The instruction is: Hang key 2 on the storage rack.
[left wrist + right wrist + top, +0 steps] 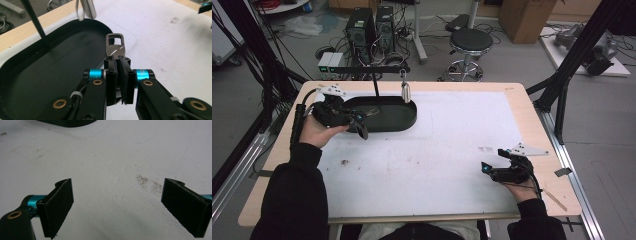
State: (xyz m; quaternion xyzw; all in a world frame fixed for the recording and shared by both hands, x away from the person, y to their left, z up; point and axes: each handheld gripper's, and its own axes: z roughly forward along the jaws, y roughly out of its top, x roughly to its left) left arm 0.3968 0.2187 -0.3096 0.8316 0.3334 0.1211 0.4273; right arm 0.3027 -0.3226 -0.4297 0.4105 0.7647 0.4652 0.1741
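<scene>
Left gripper (117,61) is pinching one dark metal clasp (115,46) at its base, hook end pointing ahead over the black tray (37,82) rim. Keep the grip firm and approach the stand's hook level (judging it's going up beside the silver clasp (86,8) hanging ahead-left). Right gripper (117,202) is idling, jaws wide, nothing between. Count: two clasps, one tray.

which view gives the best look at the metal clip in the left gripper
The left gripper view: the metal clip stands close and sharp, pinched between the shut jaws of the left gripper, its loop end free. The high view shows it as a small glint over the black tray. The right gripper view faces the white mat.
</scene>
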